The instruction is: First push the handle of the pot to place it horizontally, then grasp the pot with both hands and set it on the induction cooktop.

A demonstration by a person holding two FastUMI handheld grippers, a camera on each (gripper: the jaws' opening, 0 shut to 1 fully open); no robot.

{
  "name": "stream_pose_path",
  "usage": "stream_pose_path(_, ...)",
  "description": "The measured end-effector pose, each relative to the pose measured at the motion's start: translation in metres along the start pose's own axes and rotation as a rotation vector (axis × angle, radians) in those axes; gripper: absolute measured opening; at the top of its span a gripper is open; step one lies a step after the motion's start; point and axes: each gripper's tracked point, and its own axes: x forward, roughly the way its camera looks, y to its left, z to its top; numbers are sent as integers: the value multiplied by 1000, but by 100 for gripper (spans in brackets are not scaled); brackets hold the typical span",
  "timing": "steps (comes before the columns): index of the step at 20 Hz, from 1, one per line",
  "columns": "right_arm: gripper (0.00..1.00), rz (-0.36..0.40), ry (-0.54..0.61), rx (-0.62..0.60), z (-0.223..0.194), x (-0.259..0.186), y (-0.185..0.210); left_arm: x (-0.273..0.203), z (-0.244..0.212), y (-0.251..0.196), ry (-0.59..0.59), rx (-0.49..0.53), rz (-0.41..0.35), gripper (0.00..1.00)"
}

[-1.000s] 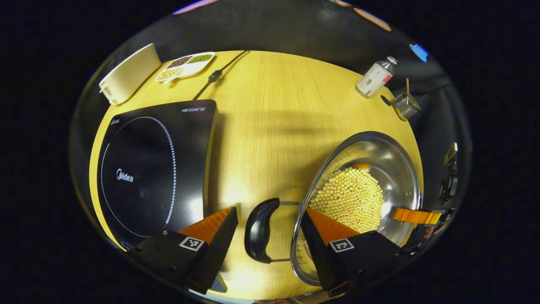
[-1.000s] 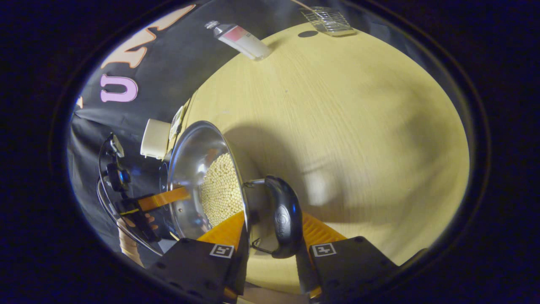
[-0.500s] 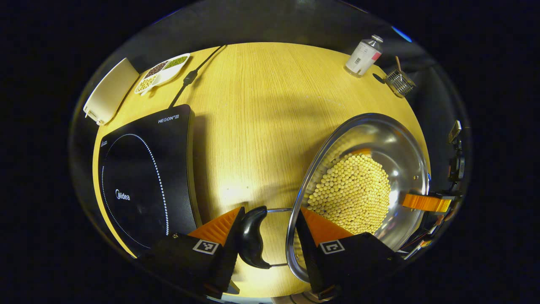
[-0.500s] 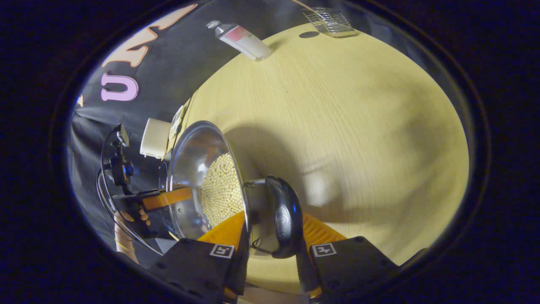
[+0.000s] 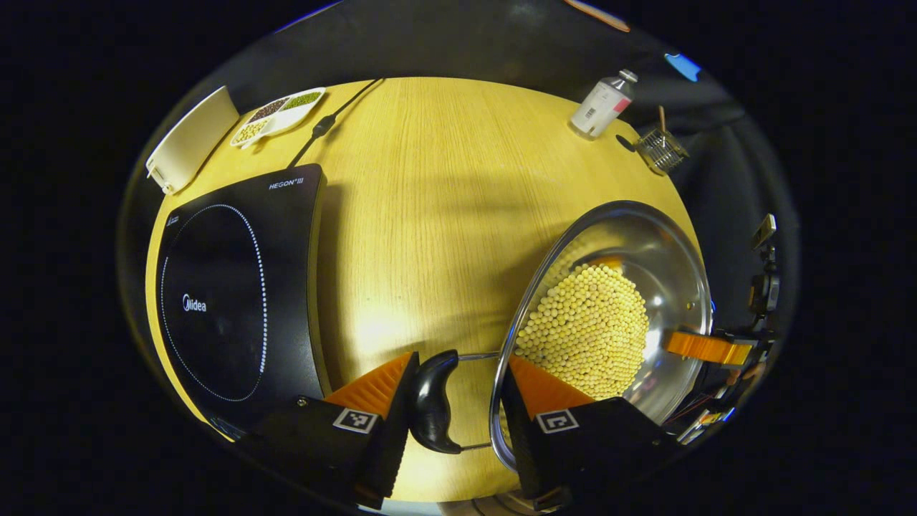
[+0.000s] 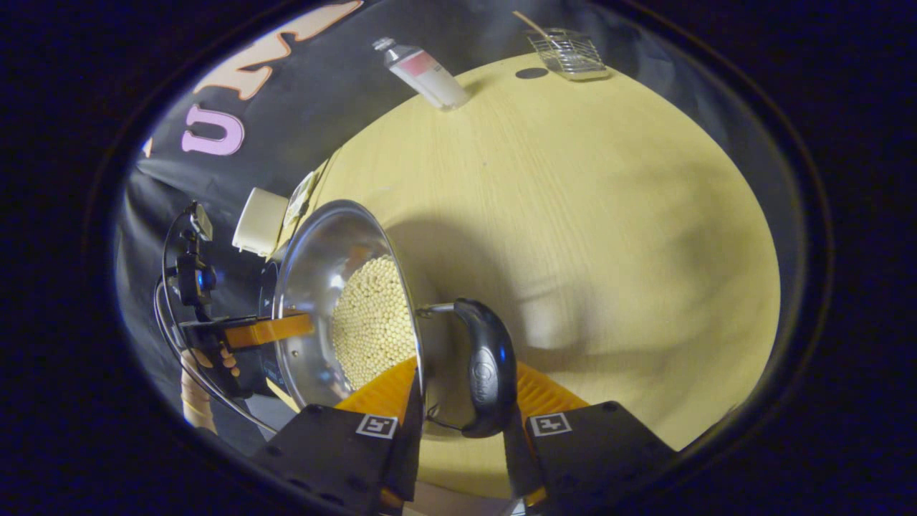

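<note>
Pot [image 5: 609,315]: a steel pot holding pale beans [image 5: 584,330], at about 4 o'clock in the left gripper view; it looks raised off the counter [image 5: 444,215], judging by its tilt, though contact underneath is hidden; it is well apart from the cooktop.
Left handle [image 5: 432,412]: a dark curved grip on wire loops, lying flat out from the rim; this suits a sideways pinch.
Left gripper [image 5: 451,416]: its fingers straddle the left handle and the rim; one finger touches the handle's outer face, the other sits inside the pot wall; so it grips handle and rim together, as far as I can judge.
Right handle [image 6: 487,369]: at 6 o'clock in the right gripper view, also lying flat.
Right gripper [image 6: 462,423]: same hold on the opposite side; one finger inside the rim, one against the handle's outer face; closed on it, by the look of it.
Why two holds: the beans make the pot heavy; opposite grips keep it level so nothing spills.
Cooktop [image 5: 236,287]: the black slab at 9 o'clock in the left gripper view, its ring bare; the pot should travel that way.
Bystanders: a bottle [image 5: 600,107] and a wire basket [image 5: 660,149] at 1 o'clock, a bean dish [image 5: 276,115] at 11 o'clock; all off the likely path.
</note>
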Motion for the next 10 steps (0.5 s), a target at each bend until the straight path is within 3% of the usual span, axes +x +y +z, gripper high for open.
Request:
stream_pose_path(2,46,-7,2,-6,-3,-7,3,-11,-3,1,-4,17,9,67)
stream_pose_path(3,52,-18,4,-12,-4,-9,5,-17,-4,2,-7,23,14,65)
stream_pose_path(10,52,-34,-10,-42,-18,-12,13,-33,-17,16,-13,45,-15,59)
